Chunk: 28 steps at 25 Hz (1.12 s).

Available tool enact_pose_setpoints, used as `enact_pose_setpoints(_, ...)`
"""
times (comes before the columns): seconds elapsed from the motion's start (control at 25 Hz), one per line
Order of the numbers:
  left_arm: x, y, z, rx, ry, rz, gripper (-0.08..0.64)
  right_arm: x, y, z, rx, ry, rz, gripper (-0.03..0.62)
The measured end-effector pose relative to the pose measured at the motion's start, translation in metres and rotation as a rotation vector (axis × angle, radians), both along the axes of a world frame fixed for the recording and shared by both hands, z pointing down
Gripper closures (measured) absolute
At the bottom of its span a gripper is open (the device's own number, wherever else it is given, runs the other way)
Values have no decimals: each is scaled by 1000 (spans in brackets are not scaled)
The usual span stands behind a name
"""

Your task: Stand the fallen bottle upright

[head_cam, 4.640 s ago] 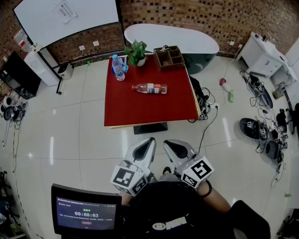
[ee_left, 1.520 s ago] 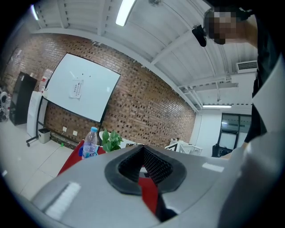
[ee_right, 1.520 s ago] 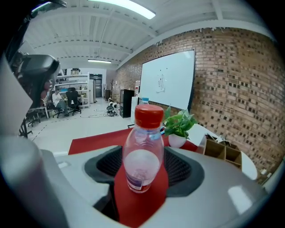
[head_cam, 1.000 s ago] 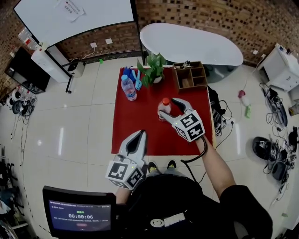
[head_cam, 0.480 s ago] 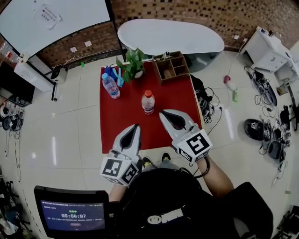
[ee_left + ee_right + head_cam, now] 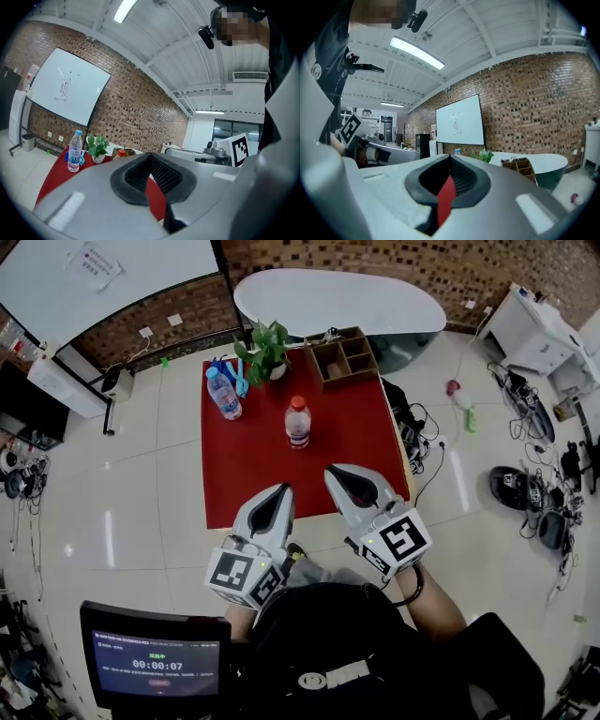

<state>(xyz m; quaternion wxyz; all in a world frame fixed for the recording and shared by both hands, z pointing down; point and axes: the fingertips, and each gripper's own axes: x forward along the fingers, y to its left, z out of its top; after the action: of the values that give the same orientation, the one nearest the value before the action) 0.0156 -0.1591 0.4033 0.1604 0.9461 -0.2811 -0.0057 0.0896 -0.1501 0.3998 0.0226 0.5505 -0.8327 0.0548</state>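
Overhead, whole bottle (image 6: 297,422) upright on table (image 6: 246,476), left gripper view only its cap (image 6: 122,153)

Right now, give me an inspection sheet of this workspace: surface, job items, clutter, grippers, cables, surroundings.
Surface: red table on a pale tiled floor.
Job's things: red-capped bottle upright near the table's middle, clear of both grippers.
Clutter: blue-capped bottle, potted plant and wooden organizer along the far edge.
Grippers: left gripper and right gripper both shut, empty, over the near edge.
Cables: loose cables on the floor right of the table.
Surroundings: whiteboard, brick wall, white oval counter, monitor.
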Motion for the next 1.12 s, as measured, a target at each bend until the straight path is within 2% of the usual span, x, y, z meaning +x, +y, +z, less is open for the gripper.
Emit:
enact_pose_setpoints(0.12, 2, 25, -6, 28, -15, -2, 552, 0, 21, -2, 0, -54, -4, 589)
enact_pose_setpoints(0.28, 6, 70, -13, 65, -46, -34, 552, 0, 73, -9, 26, -34, -20, 588)
enact_pose_setpoints(0.4, 10, 103, -13, 104, -96, -84, 552, 9, 114, -7, 30, -39, -6, 588)
enact_pose_setpoints(0.56, 13, 142, -17, 158, -167, -126, 552, 13, 163, 5, -15, -76, -2, 589)
enact_pose_setpoints(0.8, 20, 178, -48, 212, -141, -125, 554, 2, 195, -3, -8, -50, -5, 589)
enact_pose_setpoints(0.92, 16, 197, -39, 194, -120, -87, 554, -9, 200, -3, -22, -45, 3, 589)
enact_pose_setpoints(1.0, 11, 203, -35, 164, -132, -85, 554, -15, 202, -6, -22, -37, 16, 589)
enact_pose_setpoints(1.12, 6, 205, -30, 161, -136, -79, 554, -16, 203, -7, -23, -36, 44, 589)
